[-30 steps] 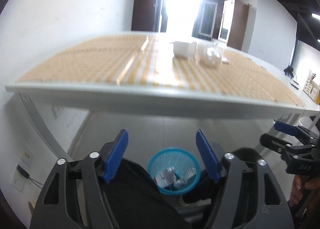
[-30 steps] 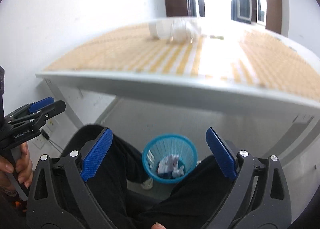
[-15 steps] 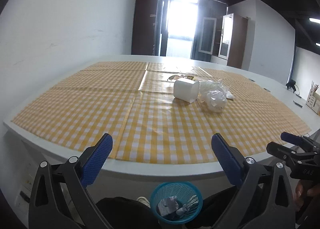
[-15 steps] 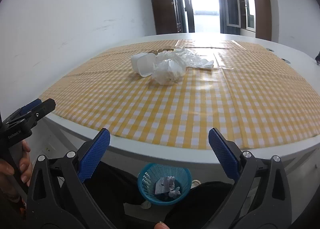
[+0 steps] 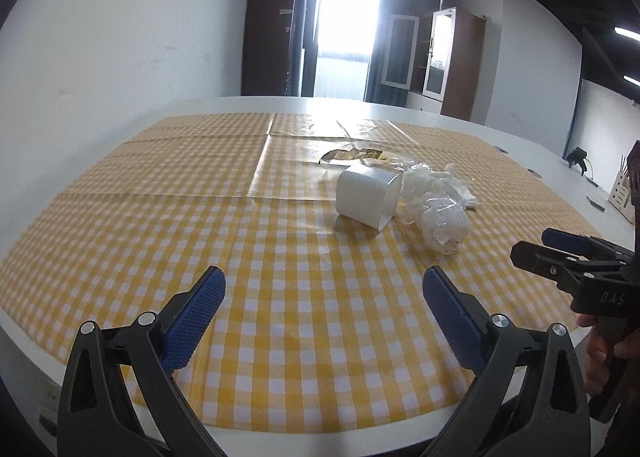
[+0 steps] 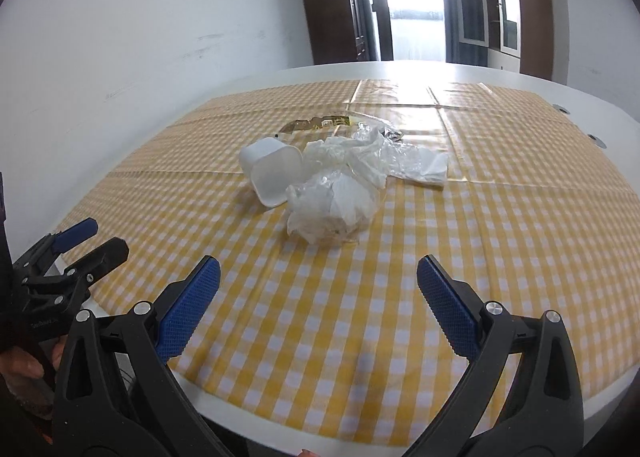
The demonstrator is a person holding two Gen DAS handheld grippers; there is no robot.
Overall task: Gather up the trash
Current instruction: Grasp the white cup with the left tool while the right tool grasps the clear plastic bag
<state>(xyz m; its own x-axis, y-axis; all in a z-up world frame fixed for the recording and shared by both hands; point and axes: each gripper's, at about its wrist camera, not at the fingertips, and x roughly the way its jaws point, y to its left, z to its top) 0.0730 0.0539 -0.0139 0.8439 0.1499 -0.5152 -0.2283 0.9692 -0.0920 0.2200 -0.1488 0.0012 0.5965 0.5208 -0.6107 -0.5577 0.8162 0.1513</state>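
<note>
A white plastic cup (image 5: 368, 196) (image 6: 274, 171) lies on its side on the yellow checked tablecloth (image 5: 200, 217). Right of it lie a crumpled clear plastic bag (image 5: 442, 223) (image 6: 334, 211), more clear film (image 6: 384, 155) and a brown and yellow wrapper (image 5: 354, 154) (image 6: 318, 123) behind. My left gripper (image 5: 322, 311) is open and empty over the near table edge. My right gripper (image 6: 318, 303) is open and empty, in front of the bag. Each gripper shows in the other's view, the right (image 5: 560, 253) and the left (image 6: 84, 243).
The white table (image 5: 520, 149) reaches far back. Dark cabinets (image 5: 268, 29) and a bright doorway (image 5: 344, 33) stand behind it. A white wall (image 5: 120, 37) runs along the left. A wooden holder (image 5: 622, 193) sits at the far right table edge.
Both grippers have risen from below the table edge to above the tabletop. The blue bin with trash under the table has dropped out of view. The trash pile is nearer.
</note>
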